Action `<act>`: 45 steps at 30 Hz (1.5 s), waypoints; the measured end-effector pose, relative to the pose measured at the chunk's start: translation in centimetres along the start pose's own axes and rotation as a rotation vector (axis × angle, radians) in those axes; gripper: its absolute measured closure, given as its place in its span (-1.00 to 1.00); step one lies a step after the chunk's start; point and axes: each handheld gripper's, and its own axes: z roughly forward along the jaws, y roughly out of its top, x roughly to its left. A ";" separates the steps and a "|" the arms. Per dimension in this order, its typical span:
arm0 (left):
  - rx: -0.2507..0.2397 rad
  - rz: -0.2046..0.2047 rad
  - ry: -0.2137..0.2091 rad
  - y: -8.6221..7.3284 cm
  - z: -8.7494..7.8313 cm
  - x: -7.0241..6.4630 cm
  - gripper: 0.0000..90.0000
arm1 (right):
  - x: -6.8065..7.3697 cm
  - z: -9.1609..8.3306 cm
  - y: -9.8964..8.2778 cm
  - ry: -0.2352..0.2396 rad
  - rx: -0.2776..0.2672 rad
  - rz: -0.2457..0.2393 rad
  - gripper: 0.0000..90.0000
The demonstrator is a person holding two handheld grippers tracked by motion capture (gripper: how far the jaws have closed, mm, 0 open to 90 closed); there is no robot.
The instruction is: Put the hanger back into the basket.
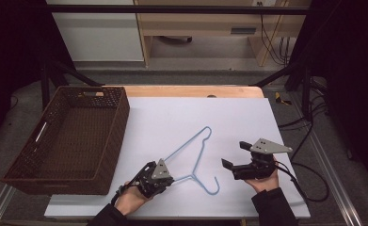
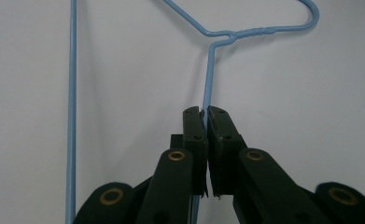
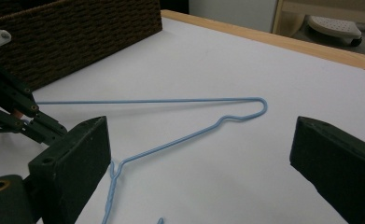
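Pinching a blue wire hanger [image 2: 207,88] between pressed-together jaws: my left gripper [image 1: 168,179], low on the mat near its front edge in the high view, held in my left hand [image 1: 131,197]. In the left gripper view the wire runs straight up out of the closed jaw tips to the twisted neck, with the long bar of the hanger [image 2: 71,112] standing apart at the left. Item two: my right gripper [image 1: 236,155], jaws spread wide with nothing between them, held in my right hand [image 1: 262,181] to the right of the hanger and clear of it. Its grey plate [image 1: 269,146] sits on top, and a black cable [image 1: 308,181] trails off to the right. In the right gripper view the hanger [image 3: 180,119] lies flat on the mat [image 3: 245,65] ahead of the open jaws, one rounded shoulder corner farthest away, the twisted neck near the left jaw. My left gripper [image 3: 45,128] shows at the left edge of that view. Item three: the hanger itself [image 1: 193,155], lying on the white mat [image 1: 172,117] between the two grippers, hook end [image 1: 213,186] toward me. Item four: a brown wicker basket [image 1: 118,122] with nothing in it, at the left of the mat, well apart from the hanger. Item five: a wooden table edge [image 1: 191,91] showing beyond the mat.
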 end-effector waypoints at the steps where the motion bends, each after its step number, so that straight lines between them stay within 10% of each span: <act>1: 0.018 0.001 -0.003 -0.1 0.4 -0.1 0.93 | 0.0 0.1 0.0 -0.002 0.003 -0.001 -0.87; 18: -0.004 -0.067 -0.009 0.6 1.1 0.0 0.87 | -0.2 -0.5 0.2 -0.017 -0.013 0.000 -0.89; 45: 0.077 -0.059 -0.003 1.6 3.4 -0.7 0.90 | -0.3 -1.0 0.3 -0.024 -0.026 0.009 -0.89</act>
